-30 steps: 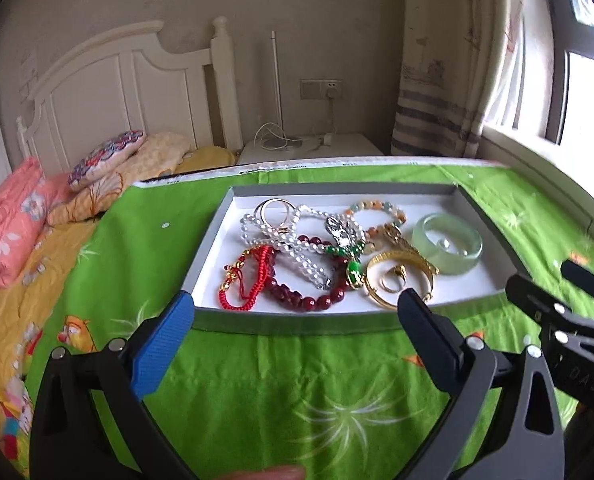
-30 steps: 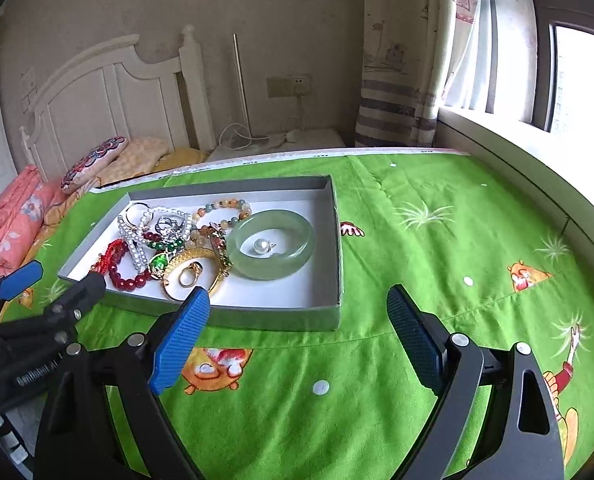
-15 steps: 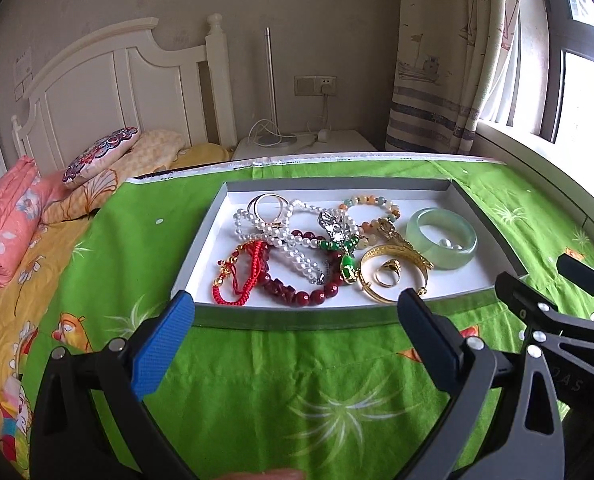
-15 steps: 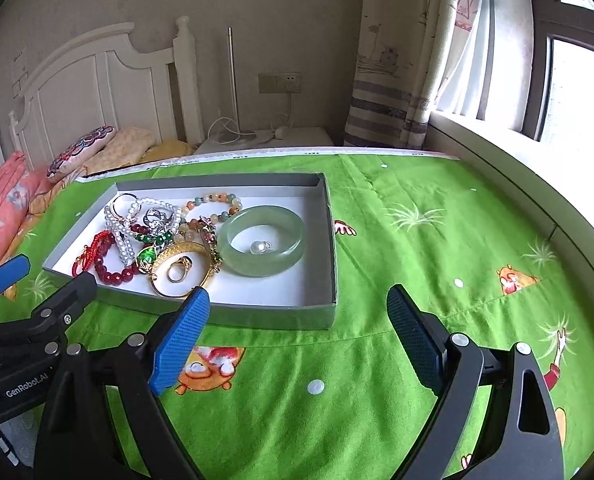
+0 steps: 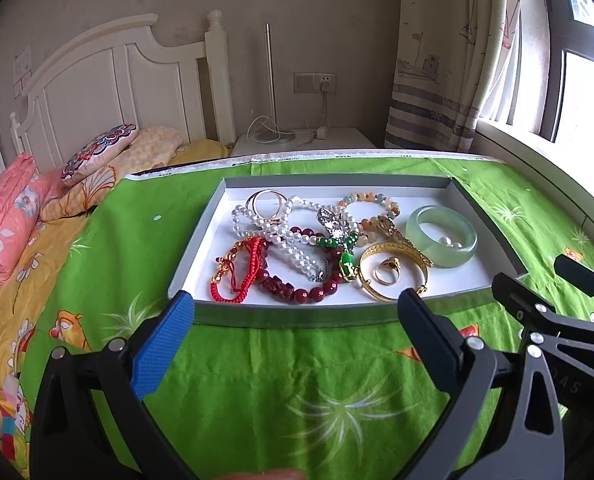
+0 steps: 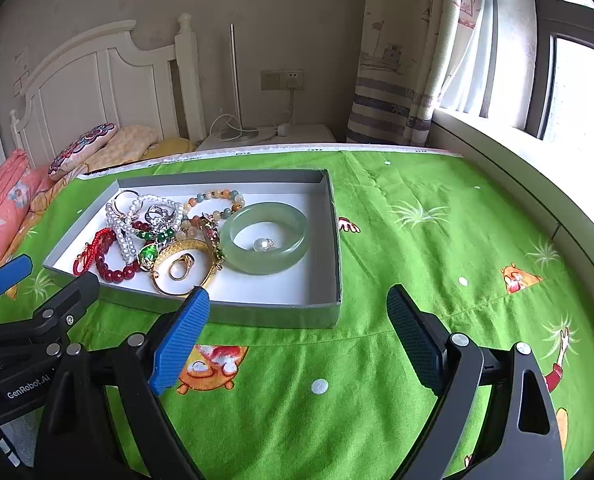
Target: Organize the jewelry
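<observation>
Across the green printed bedspread point(image 5: 257, 380) sits a shallow grey tray point(image 5: 201, 236) with a white floor, and that's where all the jewelry is piled. It's set toward the far edge of the bedspread, with the white headboard point(image 5: 109, 80) and some pillows off to the left and a curtained window point(image 6: 577, 92) on the right.

Both grippers hang just short of the tray's near wall, not touching anything. The left gripper point(image 5: 297, 320) has its fingers spread wide, nothing between them, and it lines up with the middle of the near wall. The right gripper point(image 6: 297, 320) is also wide open and empty, sitting off the tray's near right corner, so most of the jewelry lies ahead and to its left. In its view the left gripper pokes in from the left edge.

Inside the tray, biggest piece first: a pale green jade bangle point(image 6: 265, 236) lies flat toward the right end, with a small pearl-like bit point(image 6: 263, 244) inside its ring. Next to it on the left is a gold bangle point(image 5: 393, 268) near the front wall, with a gold ring point(image 5: 387, 270) lying inside it. A white pearl strand point(image 5: 277, 236) runs across the middle, tangled with a dark red bead bracelet point(image 5: 297, 284) and a green pendant point(image 5: 347, 264). A red cord bracelet point(image 5: 237, 272) is at the near left corner. A pastel bead bracelet point(image 5: 371, 204) is toward the back wall, and a thin metal hoop point(image 5: 265, 204) is at the back left.
</observation>
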Demonstrator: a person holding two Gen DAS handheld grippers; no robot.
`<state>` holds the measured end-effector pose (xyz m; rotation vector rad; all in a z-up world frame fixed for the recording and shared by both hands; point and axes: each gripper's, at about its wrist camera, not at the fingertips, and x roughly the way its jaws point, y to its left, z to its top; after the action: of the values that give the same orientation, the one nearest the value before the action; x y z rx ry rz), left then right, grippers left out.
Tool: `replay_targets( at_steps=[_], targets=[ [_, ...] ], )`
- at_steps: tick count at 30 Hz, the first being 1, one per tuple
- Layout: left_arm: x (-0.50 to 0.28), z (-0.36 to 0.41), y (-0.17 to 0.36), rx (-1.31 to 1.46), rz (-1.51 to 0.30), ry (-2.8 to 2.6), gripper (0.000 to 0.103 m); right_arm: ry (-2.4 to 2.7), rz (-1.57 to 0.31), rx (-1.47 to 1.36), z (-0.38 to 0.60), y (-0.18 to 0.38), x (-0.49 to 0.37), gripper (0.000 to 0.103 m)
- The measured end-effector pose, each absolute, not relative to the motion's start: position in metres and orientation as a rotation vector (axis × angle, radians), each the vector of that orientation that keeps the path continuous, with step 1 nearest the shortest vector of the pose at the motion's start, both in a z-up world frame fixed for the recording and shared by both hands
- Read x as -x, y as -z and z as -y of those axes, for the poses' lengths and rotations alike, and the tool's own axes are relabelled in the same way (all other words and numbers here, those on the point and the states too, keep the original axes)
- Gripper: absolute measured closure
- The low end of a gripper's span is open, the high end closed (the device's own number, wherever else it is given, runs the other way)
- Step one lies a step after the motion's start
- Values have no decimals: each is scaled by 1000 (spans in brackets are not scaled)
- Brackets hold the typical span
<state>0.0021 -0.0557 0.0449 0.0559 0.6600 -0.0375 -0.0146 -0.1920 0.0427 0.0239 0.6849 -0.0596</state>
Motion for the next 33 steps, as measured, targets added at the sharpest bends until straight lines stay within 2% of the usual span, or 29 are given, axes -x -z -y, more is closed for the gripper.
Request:
replay_targets(
  at_steps=[33],
  targets=[
    [-2, 54, -42, -50, -666, 28, 2, 58, -691, -25, 192, -41, 15, 16]
  ],
)
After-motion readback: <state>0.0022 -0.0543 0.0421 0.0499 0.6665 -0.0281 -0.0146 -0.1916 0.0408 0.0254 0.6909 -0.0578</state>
